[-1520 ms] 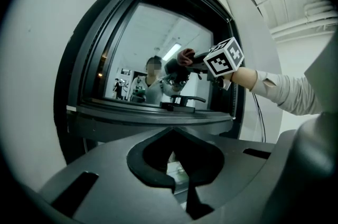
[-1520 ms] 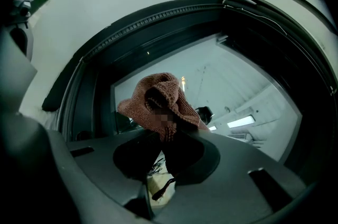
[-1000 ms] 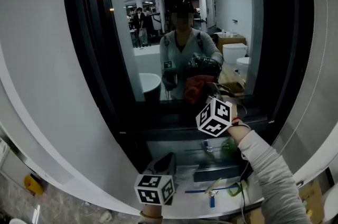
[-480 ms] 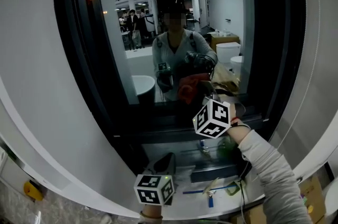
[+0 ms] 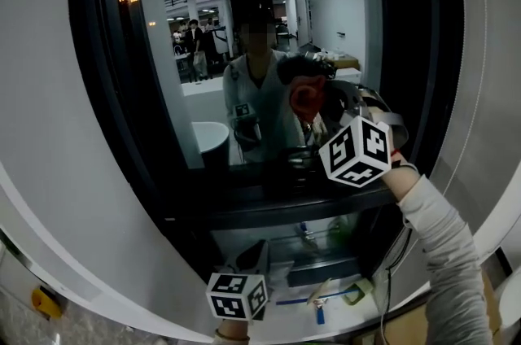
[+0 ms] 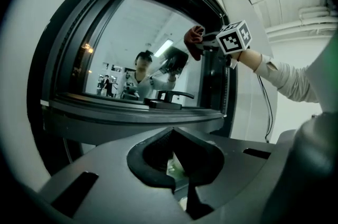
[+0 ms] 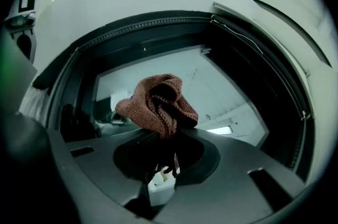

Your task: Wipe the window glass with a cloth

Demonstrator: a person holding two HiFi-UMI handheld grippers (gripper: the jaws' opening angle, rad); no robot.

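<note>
Right gripper [image 7: 165,145] is raised to the right half of the window glass [image 5: 199,67], jaws clamped on a crumpled reddish-brown cloth [image 7: 156,103]. The cloth bunches out past the jaw tips, close against the pane; actual contact can't be judged. A grey sleeve [image 5: 431,246] runs back from its marker cube [image 5: 356,150]. Left gripper [image 6: 177,162] is held low, beneath the bottom rail of the dark window frame [image 5: 106,91], jaws drawn in to a thin slit with nothing between them. A black window handle [image 6: 171,95] lies along that bottom rail. The glass reflects the person and a lit room.
</note>
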